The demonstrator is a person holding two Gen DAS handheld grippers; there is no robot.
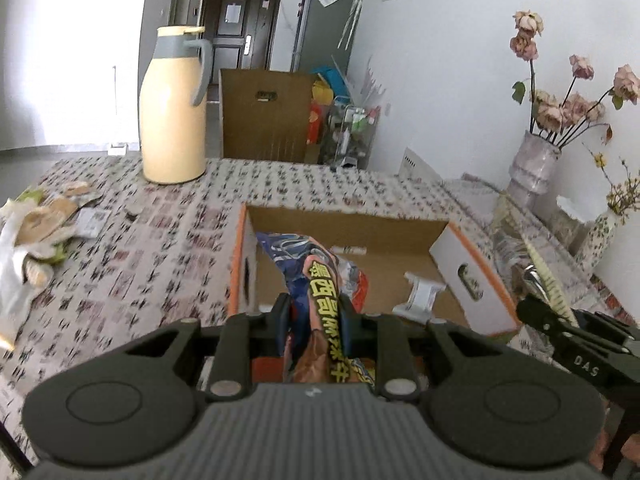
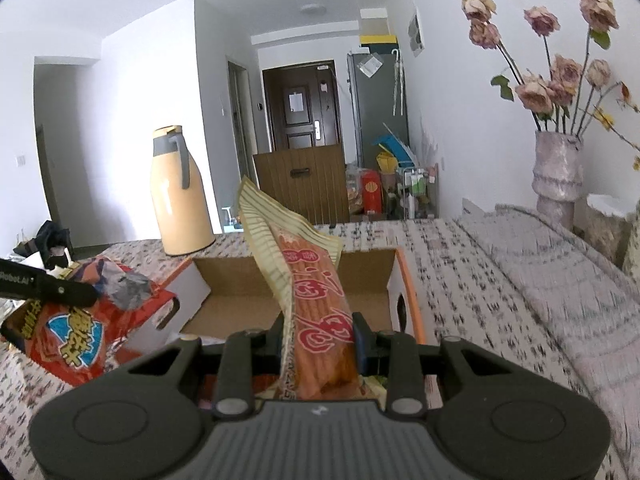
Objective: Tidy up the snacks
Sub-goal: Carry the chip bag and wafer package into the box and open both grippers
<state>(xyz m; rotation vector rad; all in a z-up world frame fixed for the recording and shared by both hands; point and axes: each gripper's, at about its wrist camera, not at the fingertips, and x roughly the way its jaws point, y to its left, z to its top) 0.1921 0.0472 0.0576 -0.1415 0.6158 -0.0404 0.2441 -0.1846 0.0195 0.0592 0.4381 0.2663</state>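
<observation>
My left gripper [image 1: 314, 312] is shut on a red and blue snack bag [image 1: 320, 280] with yellow lettering, held over the near edge of an open cardboard box [image 1: 360, 226] with an orange rim. That bag [image 2: 80, 320] and the left gripper's finger [image 2: 52, 286] show at the left of the right wrist view. My right gripper [image 2: 320, 332] is shut on a long packet of orange sticks [image 2: 316, 300] with a cream striped edge, standing up in front of the same box [image 2: 296, 276]. The right gripper's finger [image 1: 560, 324] appears at the right of the left wrist view.
A cream thermos jug [image 1: 174, 108] stands at the table's far side. Opened wrappers [image 1: 36, 224] lie at the left. A vase of dried roses [image 1: 532, 164] and a folded cloth [image 2: 540, 264] are at the right. A small white item [image 1: 420, 296] lies inside the box.
</observation>
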